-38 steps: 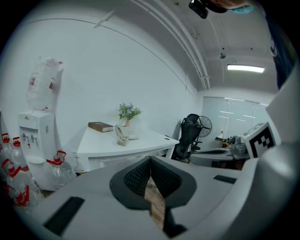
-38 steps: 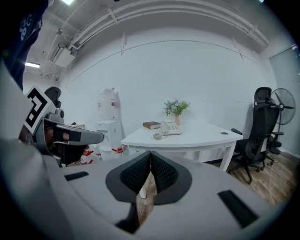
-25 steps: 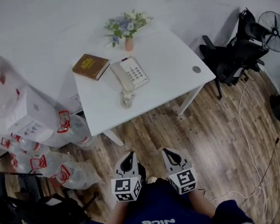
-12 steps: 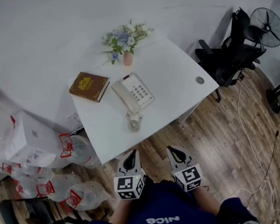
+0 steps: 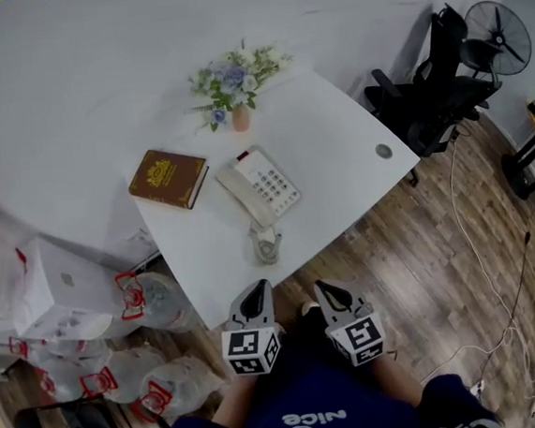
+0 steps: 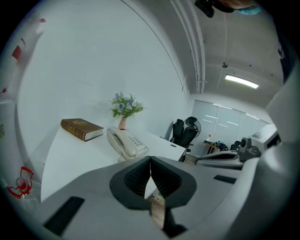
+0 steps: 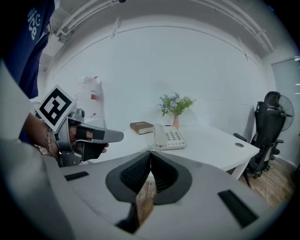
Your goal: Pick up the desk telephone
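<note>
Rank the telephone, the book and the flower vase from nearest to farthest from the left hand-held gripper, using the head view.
1. Telephone, mid-desk, straight ahead.
2. Book, left of the telephone.
3. Flower vase, at the desk's far edge by the wall.

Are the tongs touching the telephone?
Apart. Head view shows the left tongs and right tongs at the table edge, bare tabletop between them and the telephone.

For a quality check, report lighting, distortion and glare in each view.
Head view: dim, flat light, edges bowed, telephone sharp. Left gripper view: strong fisheye, black corners, ceiling light strip glaring. Right gripper view: same fisheye, even light, wall curved.
</note>
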